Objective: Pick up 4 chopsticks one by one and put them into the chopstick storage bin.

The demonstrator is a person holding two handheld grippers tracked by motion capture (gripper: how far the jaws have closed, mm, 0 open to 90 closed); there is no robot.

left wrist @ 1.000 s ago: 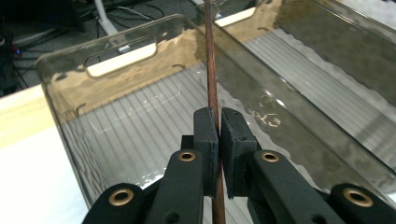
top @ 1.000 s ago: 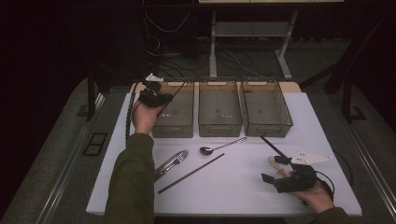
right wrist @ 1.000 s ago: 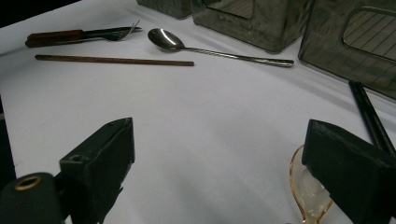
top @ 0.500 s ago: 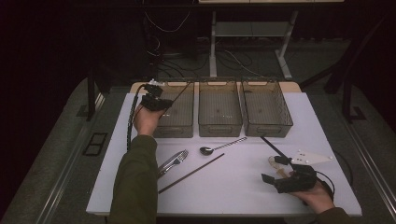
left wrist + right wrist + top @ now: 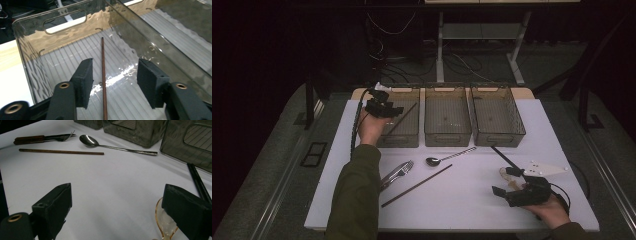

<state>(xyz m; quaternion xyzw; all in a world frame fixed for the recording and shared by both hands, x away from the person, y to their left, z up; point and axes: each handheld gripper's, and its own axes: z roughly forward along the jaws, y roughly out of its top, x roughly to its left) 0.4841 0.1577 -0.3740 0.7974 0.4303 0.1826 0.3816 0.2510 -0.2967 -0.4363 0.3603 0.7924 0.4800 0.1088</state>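
The left gripper (image 5: 388, 111) hovers over the near end of the leftmost smoked-plastic bin (image 5: 32, 82), and its jaws have just been opening: they stand apart now, with a brown chopstick (image 5: 103, 75) lying loose between them, neither pad touching it. Seen from the left gripper view, the chopstick runs straight away from the gripper, its long axis in line with the jaws, one end below them and the other out on the ribbed floor of the bin, short of the far wall. So the stick looks dropped off, and I'd judge the next move is simply to back the hand out without snagging it. Further out, on the white table (image 5: 472, 200), a second brown chopstick (image 5: 417, 186) lies at a slant, with a fork (image 5: 396, 173) beside it and a steel spoon (image 5: 447, 157) just beyond; all three are nearer this left hand. The right gripper (image 5: 510, 185) rests on the table well off to the other side, jaws wide apart and empty, a clear amber spoon (image 5: 165, 222) just by one jaw and black chopsticks (image 5: 198, 183) beyond.
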